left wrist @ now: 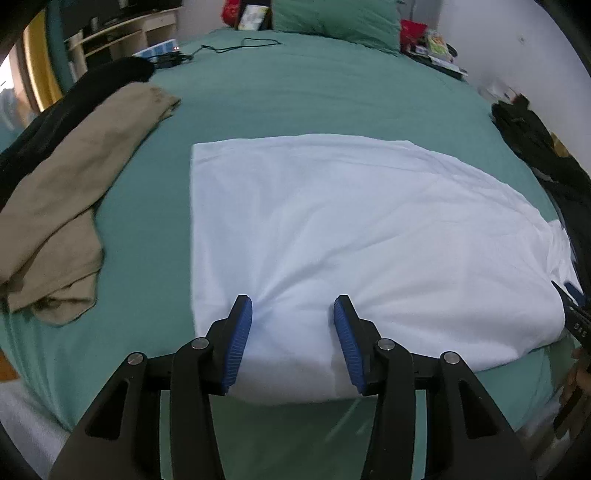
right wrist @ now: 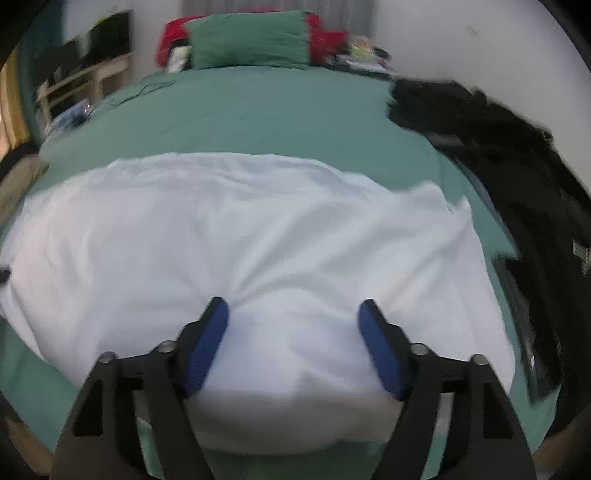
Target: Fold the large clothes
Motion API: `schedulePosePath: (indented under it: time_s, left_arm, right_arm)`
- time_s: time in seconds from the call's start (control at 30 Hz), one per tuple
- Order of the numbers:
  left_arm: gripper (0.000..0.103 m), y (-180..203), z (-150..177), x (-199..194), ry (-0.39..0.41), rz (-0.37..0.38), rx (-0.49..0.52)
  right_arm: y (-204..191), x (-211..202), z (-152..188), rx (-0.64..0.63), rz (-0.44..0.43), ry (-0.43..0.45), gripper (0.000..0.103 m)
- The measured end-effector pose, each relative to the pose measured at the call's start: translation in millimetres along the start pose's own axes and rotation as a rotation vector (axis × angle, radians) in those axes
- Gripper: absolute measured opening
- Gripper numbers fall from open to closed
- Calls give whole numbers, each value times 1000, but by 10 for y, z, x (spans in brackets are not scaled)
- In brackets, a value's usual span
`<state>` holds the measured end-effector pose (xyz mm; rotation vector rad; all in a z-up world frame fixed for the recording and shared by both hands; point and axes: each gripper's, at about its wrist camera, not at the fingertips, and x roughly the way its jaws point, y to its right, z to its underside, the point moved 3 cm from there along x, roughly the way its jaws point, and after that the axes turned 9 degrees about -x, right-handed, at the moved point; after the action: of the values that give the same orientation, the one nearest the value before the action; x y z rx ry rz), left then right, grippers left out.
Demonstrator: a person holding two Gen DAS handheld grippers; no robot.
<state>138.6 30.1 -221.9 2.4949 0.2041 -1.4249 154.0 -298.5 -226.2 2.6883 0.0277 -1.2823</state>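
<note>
The green bed sheet [left wrist: 295, 96] is stretching smooth and matte across the whole bed, and the white garment [left wrist: 351, 229] is lying on its near half, already folded into a soft, thick rectangle with a crisp left edge; the right end is still looking loose and rumpled, so more folding seems left. A tan garment [left wrist: 70, 206] is sitting crumpled beside it, apparently waiting. The left gripper [left wrist: 293, 308] and right gripper [right wrist: 293, 312] are both standing open over puckered cloth, gripping nothing

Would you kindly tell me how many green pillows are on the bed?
1: the green pillow lies at the bed's far end, between red items; others may be hidden behind it.
</note>
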Motion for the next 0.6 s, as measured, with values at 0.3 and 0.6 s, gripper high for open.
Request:
schedulePosePath:
  time_s: [0.3, 0.6]
  left_arm:
    - [49, 230, 6, -544, 92, 94, -9]
    - [49, 954, 57, -531, 53, 200, 85]
  right_arm:
    - [519, -515, 374, 289, -69, 67, 79]
    - [605, -311, 512, 462, -214, 29, 95]
